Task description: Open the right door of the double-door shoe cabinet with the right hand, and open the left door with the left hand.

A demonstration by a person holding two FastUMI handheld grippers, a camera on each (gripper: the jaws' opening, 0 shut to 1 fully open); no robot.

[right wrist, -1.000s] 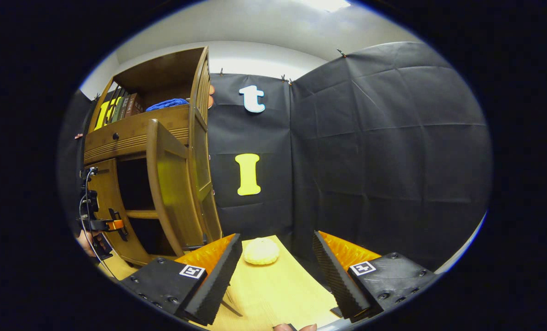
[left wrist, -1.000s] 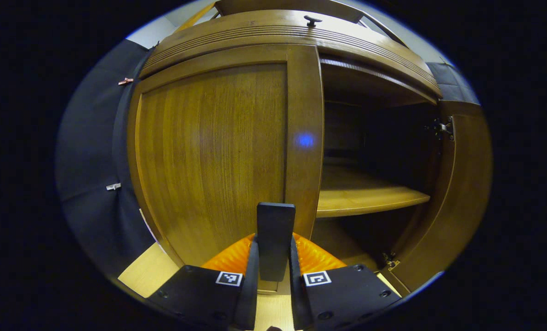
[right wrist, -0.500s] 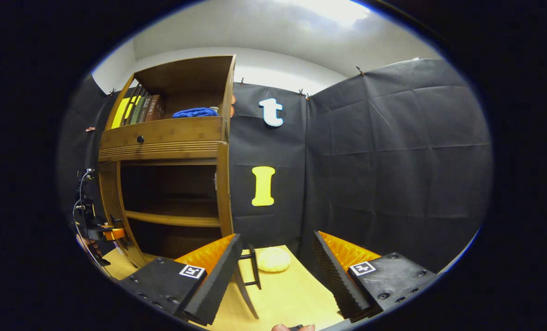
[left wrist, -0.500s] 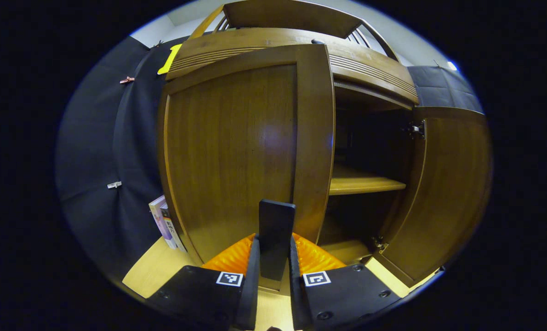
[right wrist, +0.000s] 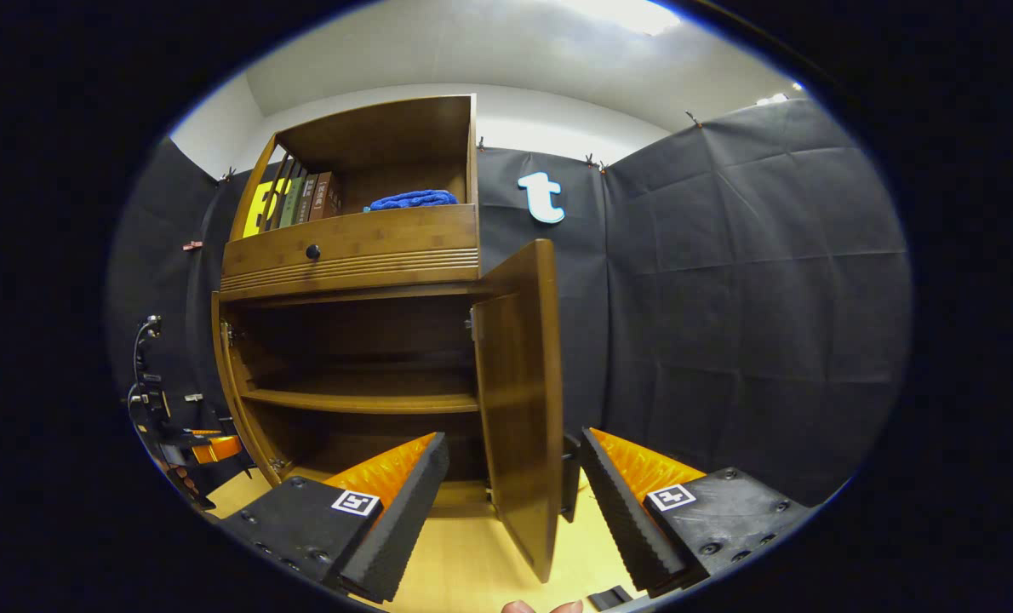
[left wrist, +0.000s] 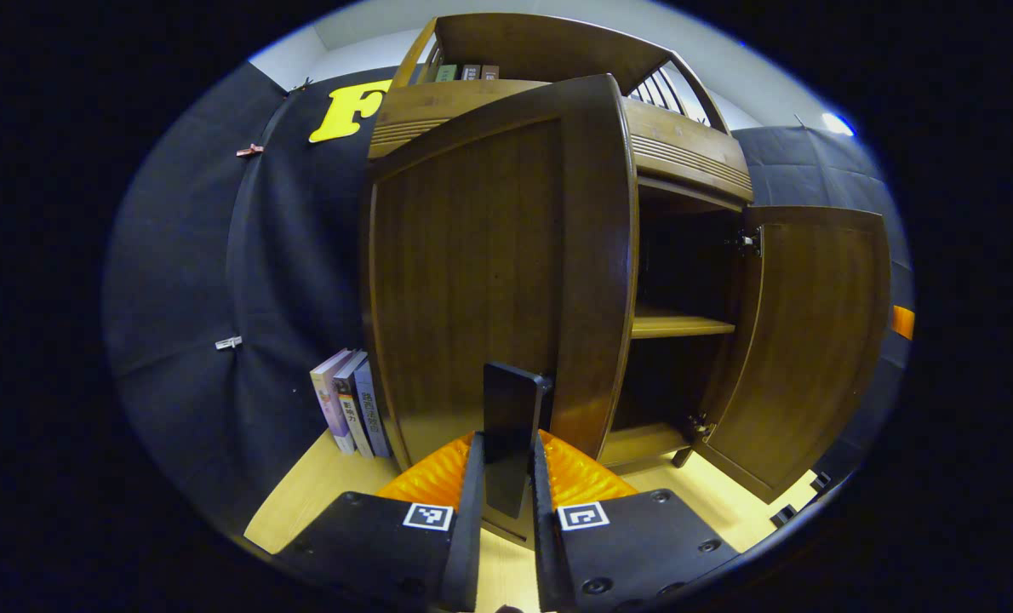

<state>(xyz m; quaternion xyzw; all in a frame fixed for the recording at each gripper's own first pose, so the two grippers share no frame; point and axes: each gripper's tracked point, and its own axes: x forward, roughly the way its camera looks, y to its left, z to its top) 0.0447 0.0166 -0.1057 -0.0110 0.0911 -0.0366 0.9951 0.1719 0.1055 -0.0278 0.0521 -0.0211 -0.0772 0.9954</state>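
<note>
- Two doors belong to the tall brown wooden shoe cabinet (right wrist: 349, 255), which stands on the pale wooden floor (right wrist: 464, 562) against the black cloth wall and carries an open upper shelf with a row of books (right wrist: 298, 197) and a folded blue cloth (right wrist: 413, 200).
- Its right door (right wrist: 519, 400) stands swung well out from the cabinet front, edge-on in the right gripper view, so that half of the task looks done.
- Its left door (left wrist: 489, 272) is partly swung out in the left gripper view, with the dark interior and a pale middle shelf board (left wrist: 677, 325) showing past its free edge; I judge this door to be mid-opening.
- A dark flat upright handle (left wrist: 511, 426) sits low on the left door near its free edge, which gives the fingers something to pull.
- Three thin books (left wrist: 349, 400) lean upright on the floor just beside the cabinet's left side.
- At the bottom of its own view, the left gripper (left wrist: 506, 502) has its fingers nearly together, clamped on either side of the handle, a grip suited to drawing the door outward.
- By contrast, the right gripper (right wrist: 511, 502) has its fingers spread wide with nothing between them but the right door's lower edge seen beyond; they appear to touch nothing.
</note>
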